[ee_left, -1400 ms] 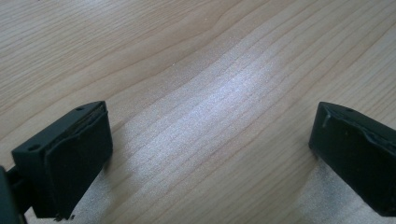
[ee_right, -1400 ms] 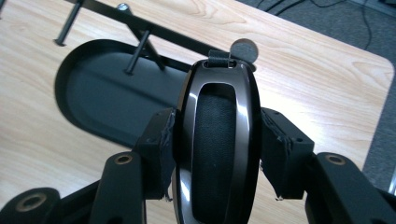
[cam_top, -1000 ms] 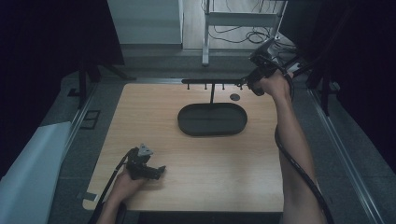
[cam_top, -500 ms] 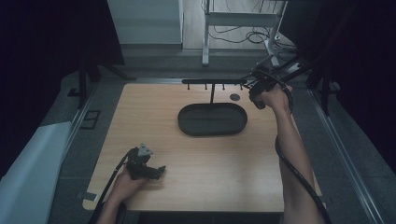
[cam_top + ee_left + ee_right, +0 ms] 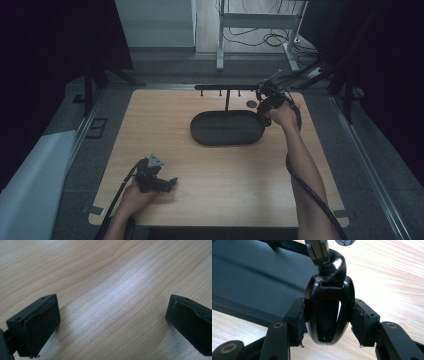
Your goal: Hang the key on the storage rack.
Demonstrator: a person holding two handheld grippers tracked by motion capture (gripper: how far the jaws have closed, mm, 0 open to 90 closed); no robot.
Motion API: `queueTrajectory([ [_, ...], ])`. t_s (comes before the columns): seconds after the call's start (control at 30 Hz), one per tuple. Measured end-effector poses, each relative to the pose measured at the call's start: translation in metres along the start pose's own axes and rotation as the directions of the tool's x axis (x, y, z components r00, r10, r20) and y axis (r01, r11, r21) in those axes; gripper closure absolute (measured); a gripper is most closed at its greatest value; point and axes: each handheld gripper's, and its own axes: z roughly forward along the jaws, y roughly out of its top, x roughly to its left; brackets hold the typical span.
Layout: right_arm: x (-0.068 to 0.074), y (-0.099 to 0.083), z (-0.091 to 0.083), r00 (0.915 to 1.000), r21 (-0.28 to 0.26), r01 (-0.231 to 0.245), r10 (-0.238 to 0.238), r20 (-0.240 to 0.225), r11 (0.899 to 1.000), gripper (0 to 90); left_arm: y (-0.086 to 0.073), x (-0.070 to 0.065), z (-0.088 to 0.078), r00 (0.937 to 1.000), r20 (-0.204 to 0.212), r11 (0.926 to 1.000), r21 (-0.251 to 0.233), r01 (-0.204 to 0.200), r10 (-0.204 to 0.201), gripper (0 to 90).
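The right claw [image 5: 327, 322] clamps a glossy black earcup [image 5: 329, 307] just beside the tray [image 5: 227, 135]'s right end, hard, light and likely slippery, best pinched across its flat sides, while the left claw [image 5: 112, 322] rests apart on the desk [image 5: 220, 185].

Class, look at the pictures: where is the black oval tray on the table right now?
In the high view, the black oval tray sits on the wooden table at centre-far, just in front of the black rack, with the right gripper at its right end.
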Motion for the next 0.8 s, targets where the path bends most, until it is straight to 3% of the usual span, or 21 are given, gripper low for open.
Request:
queueTrajectory([
  [0.13,0.006,-0.001,0.010,1.0000,-0.020,0.001,-0.001,-0.004,1.000,48.2,0.000,0.000,0.000,1.0000,0.001,1.0000,0.004,-0.005,0.005,0.0],
  [0.43,0.005,-0.005,0.017,0.9999,-0.051,0.000,-0.001,-0.014,0.999,47.1,0.000,0.001,0.000,1.0000,0.001,0.9999,0.006,-0.008,0.008,0.0],
  [0.8,0.003,-0.014,0.009,0.9976,-0.087,0.016,-0.022,-0.066,0.996,35.7,0.000,0.000,0.000,1.0000,0.001,1.0000,0.003,-0.004,0.004,0.0],
])
